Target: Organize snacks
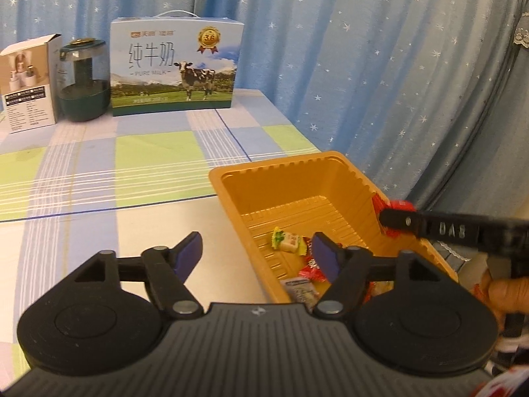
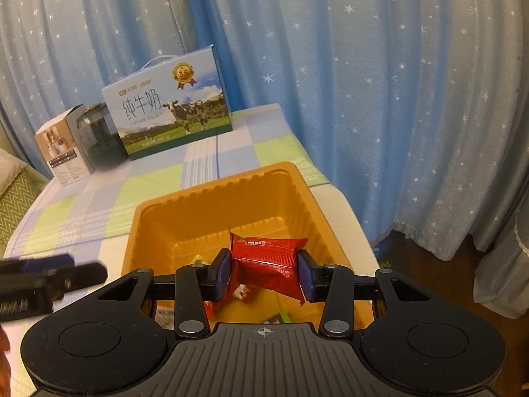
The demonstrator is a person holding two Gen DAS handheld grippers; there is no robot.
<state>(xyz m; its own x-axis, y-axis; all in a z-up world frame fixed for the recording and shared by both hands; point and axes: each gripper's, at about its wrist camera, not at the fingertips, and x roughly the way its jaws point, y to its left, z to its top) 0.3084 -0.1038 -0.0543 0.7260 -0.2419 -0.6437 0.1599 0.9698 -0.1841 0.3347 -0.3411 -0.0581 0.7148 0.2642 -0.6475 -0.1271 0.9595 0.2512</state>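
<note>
An orange plastic tray (image 1: pixel 231 178) (image 2: pixel 211 195) sits on the checked tablecloth near the table's right edge. It holds several wrapped snacks, among them a yellow-green candy (image 1: pixel 287 240) and a red one (image 1: pixel 309 263). My right gripper (image 2: pixel 264 273) is shut on a red snack packet (image 2: pixel 267 258) and holds it above the tray; it also shows in the left wrist view (image 1: pixel 393 216) over the tray's right rim. My left gripper (image 1: pixel 258 254) is open and empty, straddling the tray's near left wall.
A pure-milk carton (image 1: pixel 175 66) (image 2: pixel 168 112), a green-based clear jar (image 1: pixel 84 82) and a small white box (image 1: pixel 28 82) stand at the table's far end. A starred blue curtain (image 1: pixel 363 66) hangs behind and to the right.
</note>
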